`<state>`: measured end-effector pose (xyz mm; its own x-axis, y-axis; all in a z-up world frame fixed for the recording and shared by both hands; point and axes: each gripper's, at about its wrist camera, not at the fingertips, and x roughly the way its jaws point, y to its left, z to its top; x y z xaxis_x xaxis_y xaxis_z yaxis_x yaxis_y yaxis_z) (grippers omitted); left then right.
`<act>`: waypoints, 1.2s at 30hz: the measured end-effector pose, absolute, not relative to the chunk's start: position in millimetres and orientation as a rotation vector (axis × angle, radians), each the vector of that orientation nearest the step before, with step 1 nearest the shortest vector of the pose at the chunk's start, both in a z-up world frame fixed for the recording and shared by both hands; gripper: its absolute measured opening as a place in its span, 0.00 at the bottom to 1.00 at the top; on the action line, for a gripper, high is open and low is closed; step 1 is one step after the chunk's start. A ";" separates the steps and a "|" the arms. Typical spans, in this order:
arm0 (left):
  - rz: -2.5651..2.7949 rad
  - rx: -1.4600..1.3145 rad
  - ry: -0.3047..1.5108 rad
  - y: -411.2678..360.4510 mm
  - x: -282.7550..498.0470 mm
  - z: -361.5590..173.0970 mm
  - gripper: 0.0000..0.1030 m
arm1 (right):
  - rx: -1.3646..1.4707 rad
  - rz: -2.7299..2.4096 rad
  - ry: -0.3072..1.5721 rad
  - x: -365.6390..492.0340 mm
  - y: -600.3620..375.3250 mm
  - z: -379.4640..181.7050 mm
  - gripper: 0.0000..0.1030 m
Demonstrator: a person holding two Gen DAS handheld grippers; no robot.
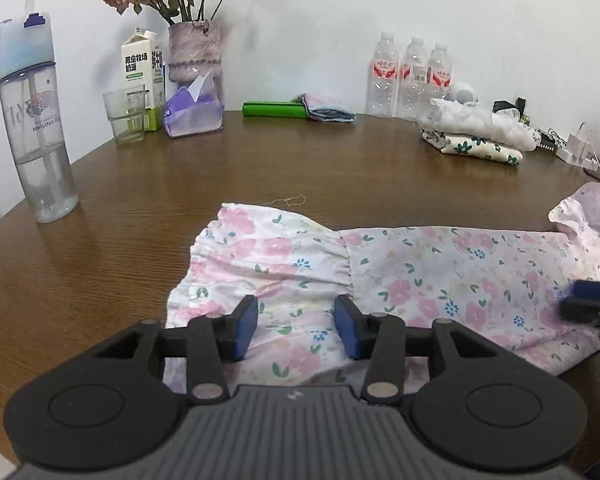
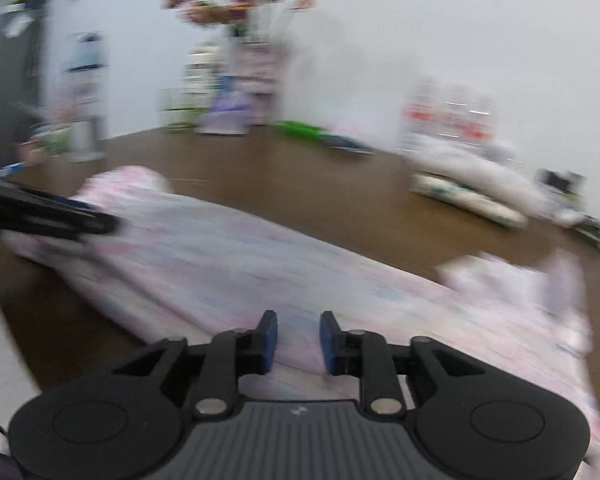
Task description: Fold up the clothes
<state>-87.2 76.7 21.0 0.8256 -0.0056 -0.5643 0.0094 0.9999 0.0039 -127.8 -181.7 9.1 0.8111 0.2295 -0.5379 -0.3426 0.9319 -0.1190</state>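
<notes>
I am holding my left gripper (image 1: 296, 328) low and level, its blue-padded fingers (image 1: 246, 330) standing wide apart with nothing between them. My right gripper (image 2: 298, 342) is sitting beside it with a narrower gap between its pads, also empty, its view smeared by motion blur.

- Desk (image 1: 148, 184): round, dark brown wood grain, carrying all items in view.
- Wall (image 1: 420, 8): plain white, unbroken behind the desk; soft, even light with faint shadows.
- Vase (image 1: 196, 50) of dried pink roses, standing at the far edge of the desk against the wall.
- Floor (image 2: 4, 356): pale strip visible beyond the near-left edge of the desk; right wrist view blurred.
</notes>
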 end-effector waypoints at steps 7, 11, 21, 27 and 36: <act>-0.041 -0.067 0.455 76.2 -112.2 46.5 0.42 | -0.021 0.111 0.489 -166.6 -286.1 44.4 0.29; -0.147 0.001 0.455 34.6 -111.8 51.9 0.42 | 0.021 0.169 0.532 -195.6 -329.1 47.6 0.40; -0.215 0.129 0.589 -19.3 -97.1 26.7 0.47 | -0.101 0.171 0.636 -228.6 -350.5 21.0 0.46; -0.196 0.141 0.600 -15.6 -96.7 24.8 0.52 | -0.099 0.151 0.632 -225.1 -356.3 15.2 0.56; -0.199 0.160 0.595 -16.2 -96.7 23.7 0.57 | -0.207 0.281 0.520 -167.3 -324.8 36.9 0.01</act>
